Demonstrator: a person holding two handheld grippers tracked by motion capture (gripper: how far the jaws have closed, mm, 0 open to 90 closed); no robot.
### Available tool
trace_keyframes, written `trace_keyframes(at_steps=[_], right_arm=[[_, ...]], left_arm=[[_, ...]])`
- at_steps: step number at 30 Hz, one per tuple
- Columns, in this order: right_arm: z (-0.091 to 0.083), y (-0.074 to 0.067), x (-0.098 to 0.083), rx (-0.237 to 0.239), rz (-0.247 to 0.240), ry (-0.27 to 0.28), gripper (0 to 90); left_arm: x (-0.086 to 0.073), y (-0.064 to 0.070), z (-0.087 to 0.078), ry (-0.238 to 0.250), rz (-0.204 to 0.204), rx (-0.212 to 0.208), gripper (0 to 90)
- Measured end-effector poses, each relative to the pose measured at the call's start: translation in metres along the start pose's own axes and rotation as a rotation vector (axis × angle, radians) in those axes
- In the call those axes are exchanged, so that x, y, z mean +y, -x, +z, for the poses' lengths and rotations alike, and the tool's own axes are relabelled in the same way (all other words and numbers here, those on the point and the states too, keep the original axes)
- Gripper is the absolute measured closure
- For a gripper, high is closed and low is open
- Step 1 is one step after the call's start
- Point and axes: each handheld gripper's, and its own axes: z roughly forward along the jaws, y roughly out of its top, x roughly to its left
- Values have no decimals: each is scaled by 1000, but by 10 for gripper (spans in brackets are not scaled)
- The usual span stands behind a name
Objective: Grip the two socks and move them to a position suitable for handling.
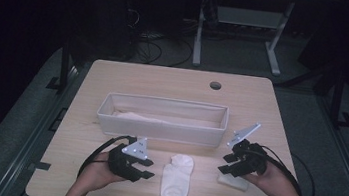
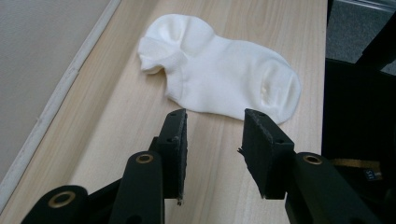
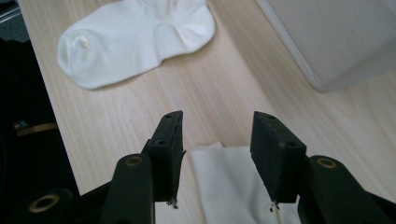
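A white ankle sock [image 1: 176, 178] lies flat on the wooden table [image 1: 174, 85], between my two grippers. My left gripper [image 1: 149, 169] is just left of it and points at it. In the left gripper view the jaws [image 2: 214, 122] stand open with nothing between them, and the sock [image 2: 219, 77] lies just beyond their tips. My right gripper [image 1: 224, 163] hovers over a second, cream folded sock [image 1: 233, 182] at the right. Its jaws [image 3: 218, 116] are open, and the folded sock [image 3: 233, 182] lies below and between them, apart from the pads. The flat sock [image 3: 135, 37] is farther off.
A long, low, pale fabric bin [image 1: 161, 126] stands across the middle of the table behind the socks, with a cream piece of cloth [image 1: 140, 116] inside it. Its wall is close to each gripper [image 2: 37, 56] [image 3: 336, 37]. A round cable hole [image 1: 215, 85] is at the back.
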Motion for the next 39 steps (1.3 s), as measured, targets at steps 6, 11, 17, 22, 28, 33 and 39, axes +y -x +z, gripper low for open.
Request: trace_keyframes(at_steps=[6,11,17,22,28,33,39], right_arm=[[-6,3,-17,-17,19,-17,531],[-1,9,-31,-34,41,-49,531],[7,18,-43,-42,62,-81,522],[11,23,-47,-41,80,-82,516],[19,26,-52,-54,80,-98,511],[26,23,-54,-73,60,-114,517],[30,19,-52,-110,32,-146,548]], left_arm=[[-2,-1,0,2,-7,8,580],[-3,1,-1,8,-12,14,573],[-5,-1,-3,17,-25,14,553],[-4,-1,-5,25,-21,14,540],[-4,-2,-5,28,-28,10,526],[-3,-1,-7,46,-28,6,526],[-5,-3,-10,50,-42,12,526]])
